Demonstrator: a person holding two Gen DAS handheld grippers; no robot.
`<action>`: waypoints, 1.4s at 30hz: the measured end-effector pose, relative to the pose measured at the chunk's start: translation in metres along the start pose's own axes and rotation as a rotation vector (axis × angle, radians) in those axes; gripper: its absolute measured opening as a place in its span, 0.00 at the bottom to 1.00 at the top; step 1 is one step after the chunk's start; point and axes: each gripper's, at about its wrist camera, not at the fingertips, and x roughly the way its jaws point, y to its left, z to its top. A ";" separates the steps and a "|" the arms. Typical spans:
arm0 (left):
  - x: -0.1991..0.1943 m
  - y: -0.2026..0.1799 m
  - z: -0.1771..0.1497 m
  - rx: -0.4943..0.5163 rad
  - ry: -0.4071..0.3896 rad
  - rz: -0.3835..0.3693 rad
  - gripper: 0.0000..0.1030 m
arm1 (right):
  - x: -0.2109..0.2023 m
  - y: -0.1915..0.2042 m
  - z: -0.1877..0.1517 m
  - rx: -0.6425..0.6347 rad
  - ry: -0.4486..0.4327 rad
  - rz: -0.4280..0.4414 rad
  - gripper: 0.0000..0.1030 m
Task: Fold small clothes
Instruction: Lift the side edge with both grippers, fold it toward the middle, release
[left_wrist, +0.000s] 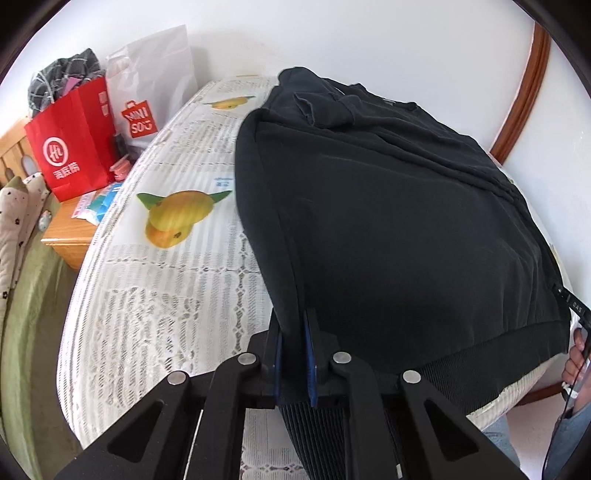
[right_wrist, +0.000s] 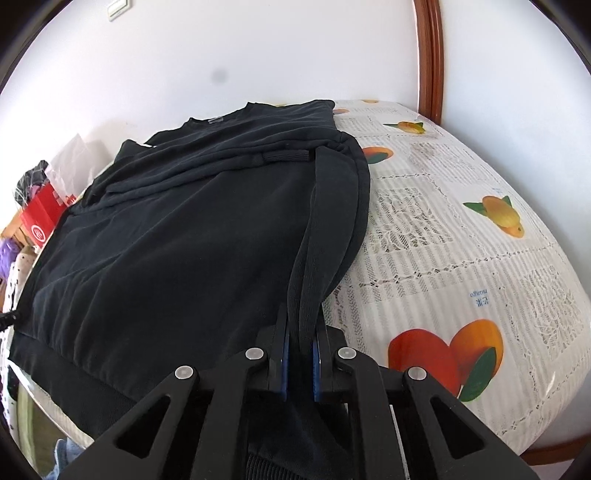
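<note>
A black sweatshirt (left_wrist: 388, 221) lies spread on a table covered with a white fruit-print cloth (left_wrist: 177, 266), its sleeves folded in across the upper part. My left gripper (left_wrist: 295, 354) is shut on the sweatshirt's near left corner by the ribbed hem, the fabric pinched between the blue pads. In the right wrist view the same sweatshirt (right_wrist: 177, 240) fills the left and middle. There my right gripper (right_wrist: 300, 354) is shut on the near right edge, with folds of cloth rising from between the pads.
A red paper bag (left_wrist: 74, 147) and a white shopping bag (left_wrist: 147, 99) stand on a wooden stand at the far left. A person's hand (left_wrist: 576, 354) shows at the right edge. Bare tablecloth (right_wrist: 461, 258) lies right of the sweatshirt. A brown wooden frame (right_wrist: 428, 55) runs up the wall.
</note>
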 end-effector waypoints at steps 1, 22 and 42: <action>-0.004 -0.001 0.000 0.008 -0.006 0.004 0.08 | -0.001 -0.001 -0.001 0.000 -0.003 -0.001 0.08; -0.087 -0.018 0.065 0.052 -0.226 -0.095 0.08 | -0.088 -0.012 0.048 0.118 -0.208 0.078 0.08; -0.019 -0.014 0.181 -0.006 -0.257 -0.097 0.08 | -0.029 0.012 0.181 0.069 -0.263 0.064 0.08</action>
